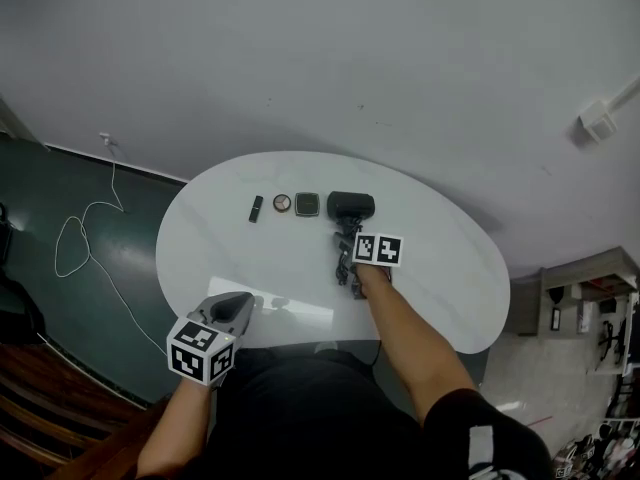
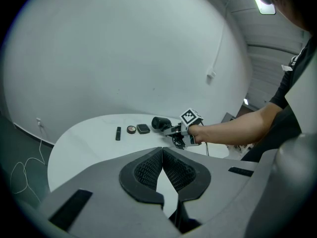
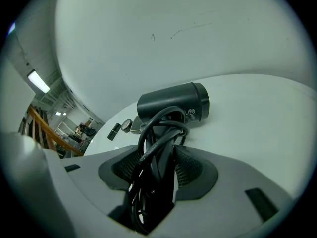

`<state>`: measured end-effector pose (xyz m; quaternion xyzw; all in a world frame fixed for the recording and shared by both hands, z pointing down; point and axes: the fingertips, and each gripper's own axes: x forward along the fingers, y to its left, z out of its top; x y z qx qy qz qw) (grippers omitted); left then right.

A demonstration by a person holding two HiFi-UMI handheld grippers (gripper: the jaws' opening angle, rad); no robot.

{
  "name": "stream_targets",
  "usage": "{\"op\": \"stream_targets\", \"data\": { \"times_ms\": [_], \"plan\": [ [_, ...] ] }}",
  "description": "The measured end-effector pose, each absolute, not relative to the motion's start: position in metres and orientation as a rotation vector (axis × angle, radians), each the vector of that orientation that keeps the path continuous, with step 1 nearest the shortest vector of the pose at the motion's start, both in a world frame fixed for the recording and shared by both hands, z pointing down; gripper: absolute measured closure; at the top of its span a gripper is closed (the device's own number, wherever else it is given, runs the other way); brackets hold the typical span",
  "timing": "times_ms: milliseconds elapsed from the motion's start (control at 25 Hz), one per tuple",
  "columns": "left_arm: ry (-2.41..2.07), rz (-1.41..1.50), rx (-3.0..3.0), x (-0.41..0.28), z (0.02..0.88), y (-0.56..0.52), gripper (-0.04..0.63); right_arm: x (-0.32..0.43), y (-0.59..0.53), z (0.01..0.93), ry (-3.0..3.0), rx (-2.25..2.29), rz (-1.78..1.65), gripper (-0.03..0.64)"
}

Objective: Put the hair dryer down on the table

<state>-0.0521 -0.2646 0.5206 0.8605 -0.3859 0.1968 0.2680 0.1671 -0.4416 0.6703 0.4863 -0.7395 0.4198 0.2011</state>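
Head view shows a white oval table (image 1: 430, 268) filling the middle of the scene, with the hair dryer (image 1: 350, 205) over its far half. The dark barrel lies level and sideways, close to the top. Whether it already touches I cannot tell.

The right gripper (image 3: 161, 155) is clamped on the dryer's handle, with the black cord (image 3: 158, 133) looped round the handle and caught between the pads. That grip low on the handle, I judge, keeps the heavy barrel out in front so it can be laid down flat. The left gripper (image 2: 162, 157) hangs at the near edge, well apart from the dryer. Its jaws are pressed together with nothing between them, so it seems to have no part in this step.

Left of the barrel sit a small square case (image 1: 307, 204), a round compact (image 1: 282, 203) and a black stick-shaped thing (image 1: 256, 209) in a row. The case and compact look closed, and their contents cannot be seen.
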Motion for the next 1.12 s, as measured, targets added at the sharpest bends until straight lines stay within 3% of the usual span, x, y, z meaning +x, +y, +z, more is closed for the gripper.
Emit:
{"op": "stream_targets", "data": {
  "times_ms": [1120],
  "plan": [
    [-1.140,0.485,2.256,-0.073,0.518,-0.266,0.578,0.155,-0.474,0.687,-1.994,1.368,1.040,0.402]
  ]
}}
